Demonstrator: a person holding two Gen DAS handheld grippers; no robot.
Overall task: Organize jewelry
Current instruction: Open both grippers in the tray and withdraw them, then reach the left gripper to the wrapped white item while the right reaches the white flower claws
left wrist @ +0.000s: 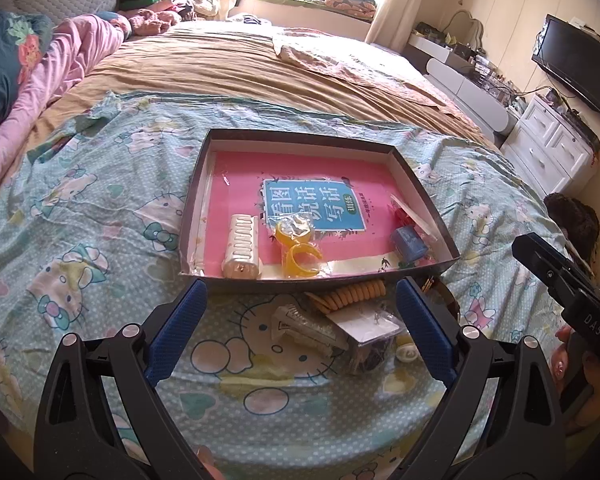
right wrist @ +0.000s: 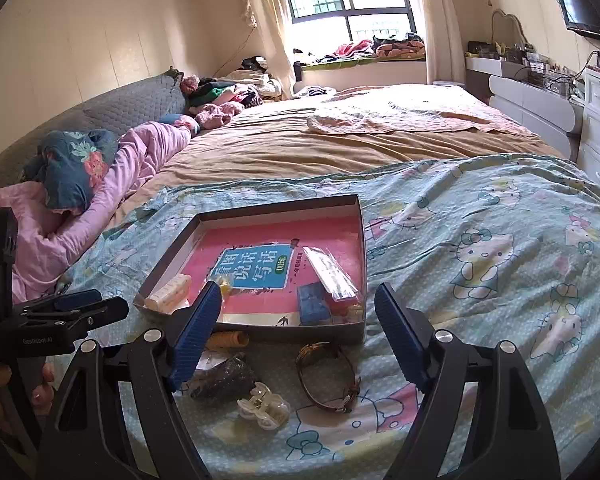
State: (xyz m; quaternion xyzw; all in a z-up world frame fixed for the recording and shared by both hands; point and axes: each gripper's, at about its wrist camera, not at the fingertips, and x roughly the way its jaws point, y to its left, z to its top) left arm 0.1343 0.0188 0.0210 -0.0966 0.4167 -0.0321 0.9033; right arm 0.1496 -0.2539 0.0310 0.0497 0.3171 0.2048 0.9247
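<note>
A shallow dark box (left wrist: 416,184) (right wrist: 362,276) with a pink book inside lies on the Hello Kitty sheet. In it are a cream hair comb (left wrist: 242,246), orange rings in a clear bag (left wrist: 300,248) and a small blue box (left wrist: 408,242) (right wrist: 314,302). In front of the box lie a yellow coil hair tie (left wrist: 352,294), a pale claw clip (left wrist: 308,326), a clear packet (left wrist: 370,338), a brown watch (right wrist: 328,376) and a small white claw clip (right wrist: 264,404). My left gripper (left wrist: 300,328) is open above the clip and packet. My right gripper (right wrist: 300,340) is open above the watch.
The bed stretches back with a tan sheet (left wrist: 260,64) and pink quilt (left wrist: 60,64) at the left. White drawers (left wrist: 548,148) and a TV (left wrist: 576,60) stand to the right. The right gripper's body (left wrist: 564,288) shows at the right edge of the left wrist view.
</note>
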